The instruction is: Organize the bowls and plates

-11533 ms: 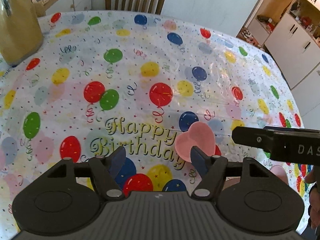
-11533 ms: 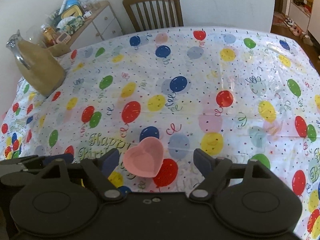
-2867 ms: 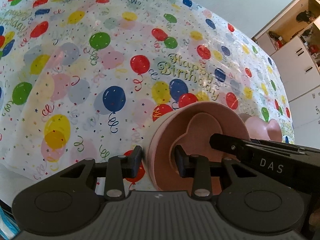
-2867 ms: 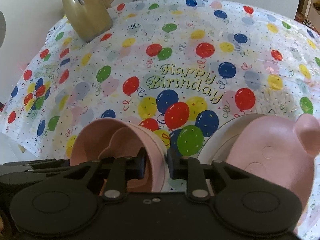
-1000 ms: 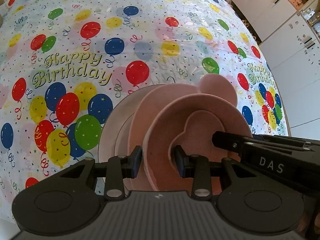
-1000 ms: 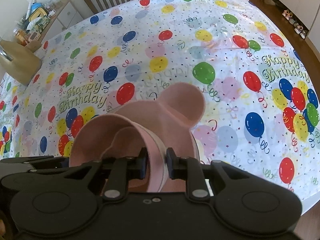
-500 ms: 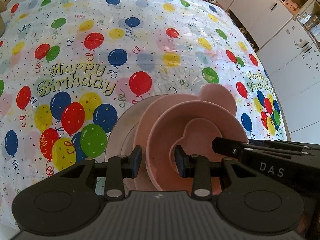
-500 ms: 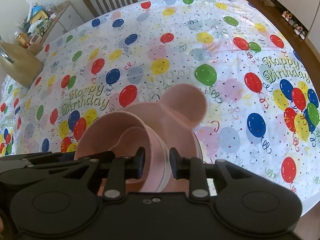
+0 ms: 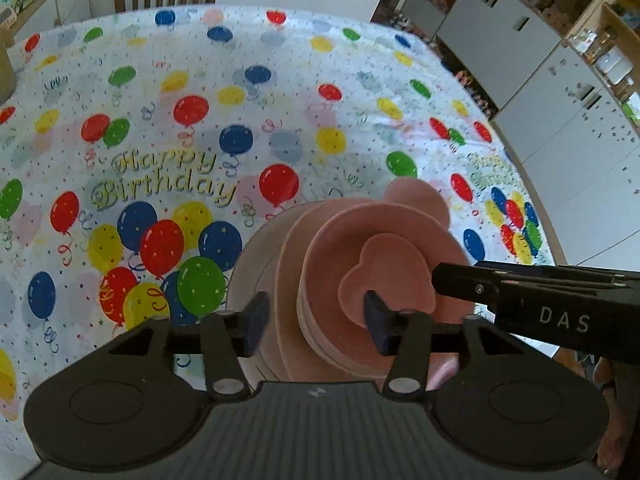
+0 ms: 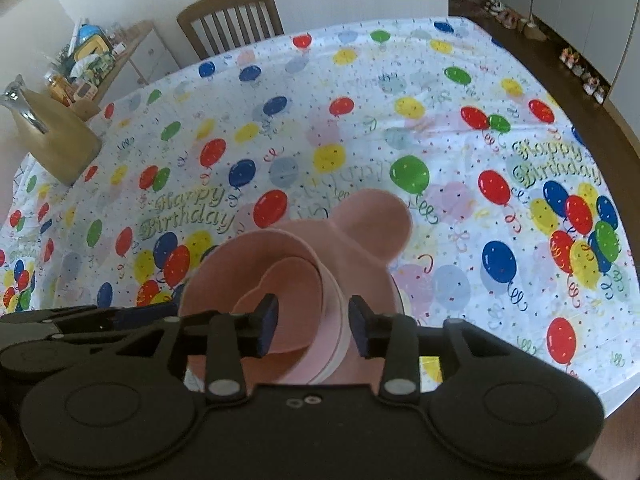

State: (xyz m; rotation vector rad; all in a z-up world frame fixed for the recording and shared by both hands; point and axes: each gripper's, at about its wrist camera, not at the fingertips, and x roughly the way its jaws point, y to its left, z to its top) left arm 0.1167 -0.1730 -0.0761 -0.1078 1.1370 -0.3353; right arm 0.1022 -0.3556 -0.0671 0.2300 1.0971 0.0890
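Note:
On the balloon tablecloth a white plate (image 9: 256, 256) carries a pink plate with a round ear (image 9: 416, 200), and on that rests a pink round bowl (image 9: 332, 248) with a small pink heart-shaped bowl (image 9: 392, 272) inside. My left gripper (image 9: 316, 328) hovers over the bowl's left rim. Its jaws are opening, and the rim lies between the pads without touching them. My right gripper (image 10: 313, 328) straddles the bowl's (image 10: 248, 256) right rim, and its jaws are opening too, clear of the wall. The heart bowl (image 10: 292, 280) and the eared plate (image 10: 376, 216) show in the right wrist view as well.
A tan pitcher (image 10: 52, 140) stands at the table's far left corner. A wooden chair (image 10: 232, 20) is at the far side and a cluttered sideboard (image 10: 92, 64) beside it. White cabinets (image 9: 560, 100) line the right, past the table's right edge (image 10: 592, 168).
Both grippers held the pink bowl's rim half a second ago; now both sets of jaws have spread and let go. Both grippers have risen a little, and the bowl stays on the stack.

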